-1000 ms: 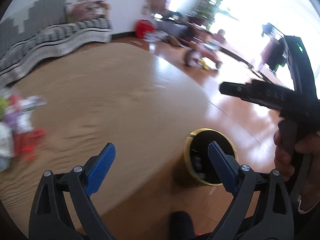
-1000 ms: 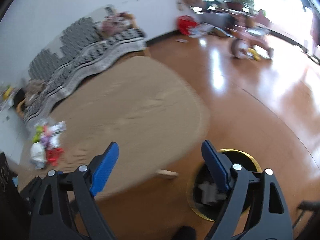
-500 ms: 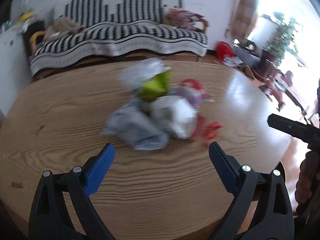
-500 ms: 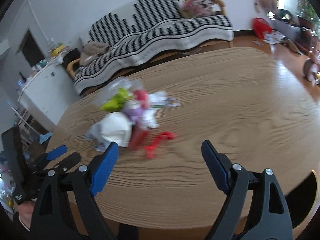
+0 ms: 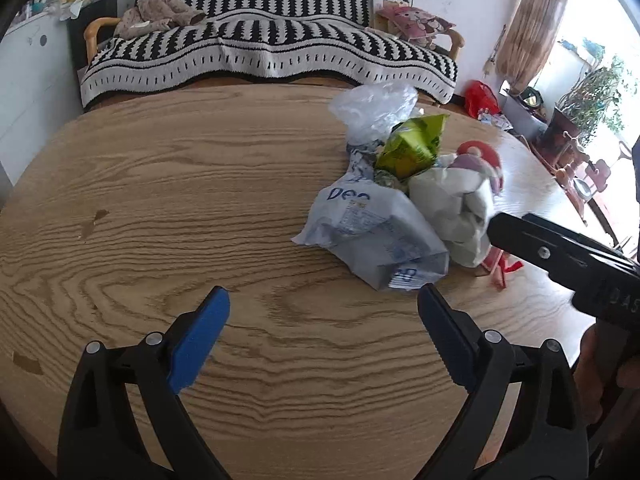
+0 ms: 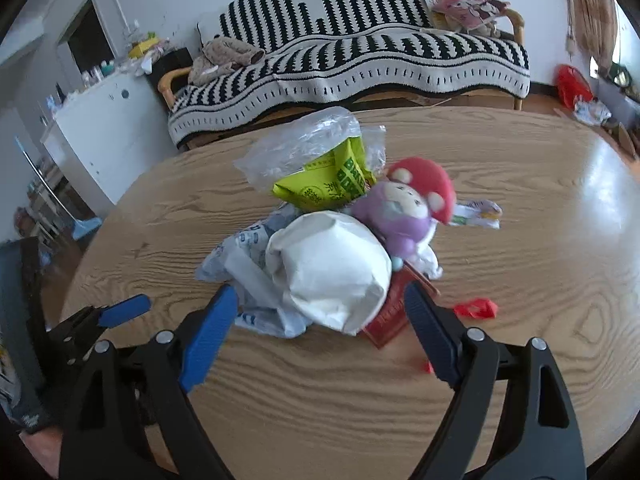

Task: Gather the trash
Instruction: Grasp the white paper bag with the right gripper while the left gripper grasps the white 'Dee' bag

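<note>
The crumpled white paper ball (image 6: 332,268) lies just ahead of the right gripper (image 6: 320,308), squarely between its released fingers (image 6: 208,336), so the right gripper is nearer. The left gripper (image 5: 324,320), also spread and empty, has the trash pile (image 5: 384,236) ahead to its right. Everything sits on a wood-grain bench (image 5: 200,200); a striped sofa (image 5: 272,52) stands beyond.

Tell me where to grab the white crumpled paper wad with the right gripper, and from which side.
Grip the white paper wad across its rounded near bulge, coming straight in from the near table edge. The open right gripper already frames it; its width looks to fit between the fingers. Stay high: the blue-printed plastic bag sits at its left, the red packet underneath on the right, the plush doll just behind.
</note>
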### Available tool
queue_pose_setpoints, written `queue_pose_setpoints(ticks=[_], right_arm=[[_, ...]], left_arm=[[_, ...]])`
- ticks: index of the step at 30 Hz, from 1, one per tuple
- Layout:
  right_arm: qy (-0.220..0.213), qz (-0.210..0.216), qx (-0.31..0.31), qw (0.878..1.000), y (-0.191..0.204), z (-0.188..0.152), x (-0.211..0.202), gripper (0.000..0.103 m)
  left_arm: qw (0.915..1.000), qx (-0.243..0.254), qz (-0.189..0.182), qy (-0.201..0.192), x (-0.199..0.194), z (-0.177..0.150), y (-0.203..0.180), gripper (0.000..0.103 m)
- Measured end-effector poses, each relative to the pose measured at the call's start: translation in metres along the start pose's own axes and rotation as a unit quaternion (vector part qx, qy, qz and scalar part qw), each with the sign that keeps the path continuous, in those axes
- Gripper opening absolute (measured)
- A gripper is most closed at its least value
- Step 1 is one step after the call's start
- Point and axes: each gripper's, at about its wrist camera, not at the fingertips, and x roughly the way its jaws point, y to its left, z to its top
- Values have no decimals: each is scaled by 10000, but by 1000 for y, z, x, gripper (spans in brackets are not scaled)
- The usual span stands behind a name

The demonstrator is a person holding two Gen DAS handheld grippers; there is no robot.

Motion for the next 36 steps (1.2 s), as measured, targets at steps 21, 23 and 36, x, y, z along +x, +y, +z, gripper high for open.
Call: queue_pose_setpoints(ticks=[21, 23, 36], right_arm=[[-297, -84, -57, 9995, -27, 10, -7, 71], [-360, -52, 13, 9993, -38, 8, -18, 71], [-446, -85, 114, 9989, -77, -8, -56, 71]], left_arm=[[9987, -446, -210, 157, 26, 19, -8, 92], [9973, -644, -278, 194, 32, 24, -10, 93], [9926, -1157, -113, 349, 73, 34, -27, 83]])
